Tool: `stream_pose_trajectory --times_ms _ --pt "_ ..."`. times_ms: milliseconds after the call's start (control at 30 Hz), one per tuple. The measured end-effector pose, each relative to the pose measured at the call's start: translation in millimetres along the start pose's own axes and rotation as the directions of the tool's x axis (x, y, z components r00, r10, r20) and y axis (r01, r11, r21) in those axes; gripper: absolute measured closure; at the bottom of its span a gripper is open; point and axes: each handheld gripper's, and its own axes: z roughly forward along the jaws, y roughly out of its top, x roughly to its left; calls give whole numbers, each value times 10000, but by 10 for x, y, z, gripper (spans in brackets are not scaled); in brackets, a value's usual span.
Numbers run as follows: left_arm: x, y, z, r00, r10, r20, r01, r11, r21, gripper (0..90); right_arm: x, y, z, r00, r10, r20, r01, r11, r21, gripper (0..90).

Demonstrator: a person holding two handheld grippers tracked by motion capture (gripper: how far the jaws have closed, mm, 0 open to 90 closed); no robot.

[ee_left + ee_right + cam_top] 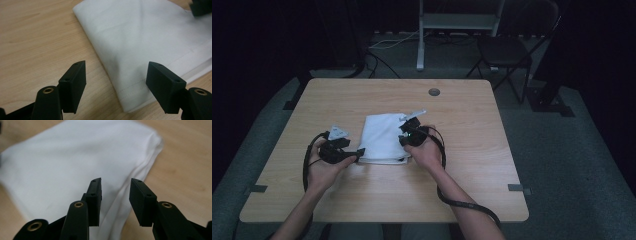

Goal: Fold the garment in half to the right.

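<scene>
A folded white cloth (383, 138) lies near the middle of the wooden table (462, 180), slightly toward its near edge. The left gripper (116, 86) sits at the cloth's near left corner, its jaws spread wide astride that corner without pressing it. The right gripper (115, 200) hovers over the cloth's right edge, its jaws parted, nothing clamped between them.
</scene>
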Motion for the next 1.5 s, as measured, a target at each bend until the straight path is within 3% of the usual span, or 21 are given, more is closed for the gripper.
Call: stream_pose_trajectory --times_ms 167,333,633,767,1000,1133,1267,1500 --pt "-19 -20 66 9999 -28 -158 33 9995 304 324 84 -196 -59 9999 -152 72 150 9993 350 617" --pt "-52 -58 112 9997 75 -229 -61 9983 585 340 84 -309 -27 9992 -344 197 339 9990 281 612" --pt "-19 -49 159 9994 -132 -329 153 9979 627 342 67 -308 20 9990 -347 279 347 9994 29 611" --pt "-2 -8 204 9992 -272 -309 284 9988 401 353 28 -275 66 9990 -273 348 276 9996 -77 598" --pt "42 -26 127 9991 -412 85 414 9985 -360 312 -94 -302 25 9999 132 16 -130 9980 -615 455" --pt "49 -59 58 9999 75 85 -71 9990 -447 305 -121 -334 -7 9992 359 -156 -370 9962 -794 379" --pt "35 -78 10 9995 234 222 -223 9986 -485 215 -115 -358 -73 9987 256 -437 -297 9949 -968 270" --pt "61 -92 -153 9982 490 338 -458 9949 -897 215 -145 -400 -236 9972 122 -744 -201 9941 -1065 201"
